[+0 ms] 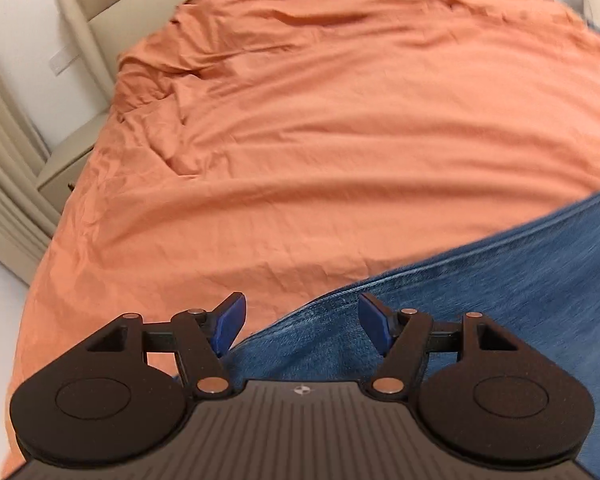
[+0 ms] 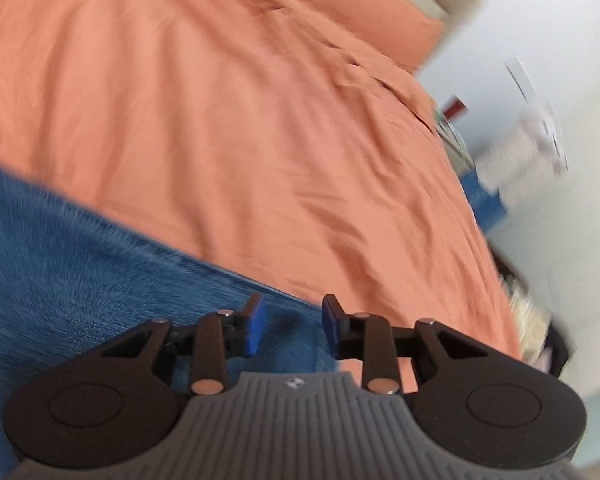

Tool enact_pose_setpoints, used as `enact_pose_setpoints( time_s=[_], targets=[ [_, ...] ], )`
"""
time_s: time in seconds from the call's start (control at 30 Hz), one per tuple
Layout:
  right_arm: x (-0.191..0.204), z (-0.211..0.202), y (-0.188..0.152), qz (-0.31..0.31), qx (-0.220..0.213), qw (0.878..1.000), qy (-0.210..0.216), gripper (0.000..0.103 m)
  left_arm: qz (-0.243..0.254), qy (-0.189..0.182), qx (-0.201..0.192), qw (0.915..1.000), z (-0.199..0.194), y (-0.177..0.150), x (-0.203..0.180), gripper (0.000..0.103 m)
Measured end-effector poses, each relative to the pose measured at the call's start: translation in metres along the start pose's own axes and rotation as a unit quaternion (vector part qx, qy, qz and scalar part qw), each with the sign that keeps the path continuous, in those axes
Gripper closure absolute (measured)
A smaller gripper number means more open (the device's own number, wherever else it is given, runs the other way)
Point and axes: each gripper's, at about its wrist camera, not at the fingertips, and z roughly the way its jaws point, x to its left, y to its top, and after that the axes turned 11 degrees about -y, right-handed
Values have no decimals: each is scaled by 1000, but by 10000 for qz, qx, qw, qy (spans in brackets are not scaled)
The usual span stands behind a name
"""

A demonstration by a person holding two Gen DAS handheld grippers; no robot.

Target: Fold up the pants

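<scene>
Blue denim pants [image 1: 500, 280] lie on an orange bed sheet [image 1: 320, 140]. In the left wrist view they fill the lower right, with a stitched edge running up to the right. My left gripper [image 1: 302, 320] is open and empty, its blue pads hovering over the pants' left end. In the right wrist view the pants [image 2: 80, 260] fill the lower left. My right gripper [image 2: 294, 326] is open and empty above the pants' right edge. That view is blurred by motion.
The orange sheet [image 2: 240, 120] covers the whole bed, wrinkled towards the far side. A beige headboard [image 1: 100, 8] and a bedside cabinet [image 1: 68, 164] stand at the left. White wall and blurred clutter [image 2: 520, 160] lie beyond the bed's right edge.
</scene>
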Motion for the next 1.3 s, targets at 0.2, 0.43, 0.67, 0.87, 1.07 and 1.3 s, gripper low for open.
enact_pose_setpoints(
  time_s=[0.2,0.43,0.67,0.87,1.07,1.3],
  targets=[
    [-89,-24,-53,2399,629,9663,683,77,-666,-100,-66,9977,-43,-27,24,30],
    [-104,-14,-126,4083,1413,8932,1247,73,-1631,-200,-104,9863,-78,-69,56,30],
    [-80,8,-166,5129,1706,8228,1755,72,-2143,-13,-138,9767,-103,-107,82,26],
    [-65,15,-163,5193,1680,8207,1688,72,-2863,-186,-230,9577,-90,-133,119,24],
    [-58,12,-152,4885,1673,8449,1400,75,-3372,-369,-155,9406,-38,-122,144,23],
    [-52,17,-144,4745,1765,8541,1190,75,-3325,-441,433,9411,17,-109,158,22]
  ],
)
